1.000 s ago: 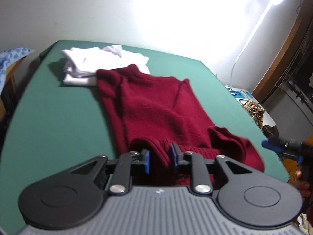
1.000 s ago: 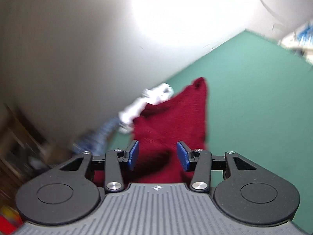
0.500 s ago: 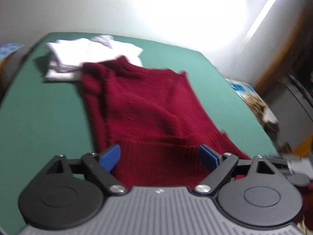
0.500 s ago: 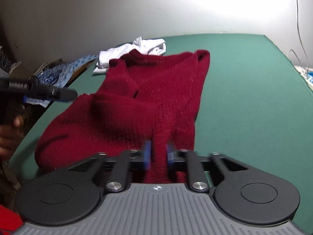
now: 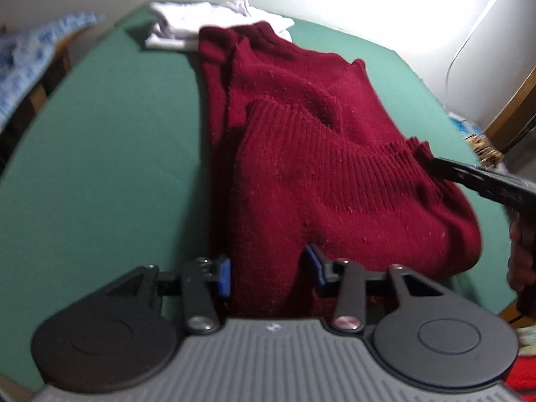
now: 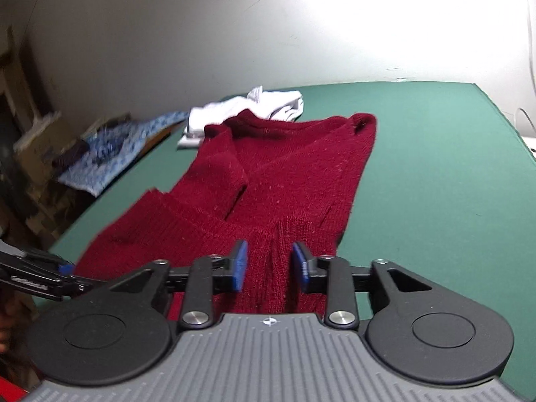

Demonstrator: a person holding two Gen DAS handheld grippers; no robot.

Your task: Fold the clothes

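Sweater (image 5: pixel 321 181): sleeves in, hem toward twelve o'clock, final fold pending.
Left tongs (image 5: pixel 268 273): part-open, fabric between, grip uncertain.
Right tongs (image 6: pixel 269 264): likewise.
White pile (image 6: pixel 244 109): apparently done.

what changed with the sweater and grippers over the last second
The left gripper opened wide half a second ago and has now closed in on the red sweater hem again. The right gripper, empty a second ago, grips the hem's other corner. The ribbed hem is lifted and carried toward the collar. The white clothes and green table stayed put.
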